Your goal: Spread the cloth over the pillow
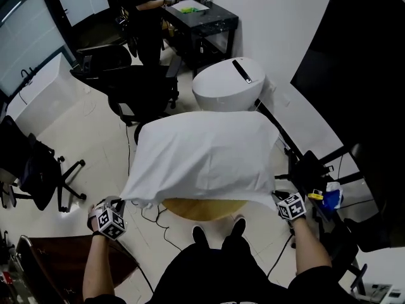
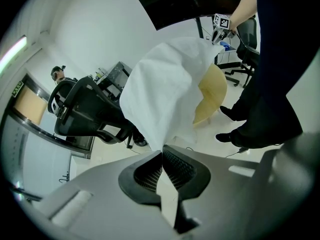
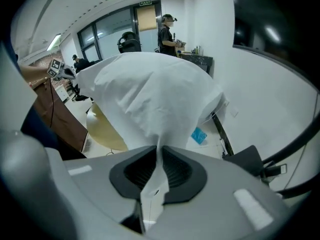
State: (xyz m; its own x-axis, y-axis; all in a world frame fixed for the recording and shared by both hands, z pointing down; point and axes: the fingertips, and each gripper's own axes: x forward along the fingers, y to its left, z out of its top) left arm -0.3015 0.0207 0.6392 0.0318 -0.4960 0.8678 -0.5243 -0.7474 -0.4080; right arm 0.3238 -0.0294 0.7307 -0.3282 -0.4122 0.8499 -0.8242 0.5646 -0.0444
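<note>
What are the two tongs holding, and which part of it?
Both hold the white fabric cloth: the left tongs pinch its near left corner, the right tongs its near right corner.

The cloth is white, matt, softly creased fabric. The table under it looks like smooth pale wood. The floor is smooth, faintly shiny tile.

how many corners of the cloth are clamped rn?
2. The cloth's near-left corner is pinched in the left gripper, and its near-right corner in the right gripper. Nothing grips the far edge.
</note>
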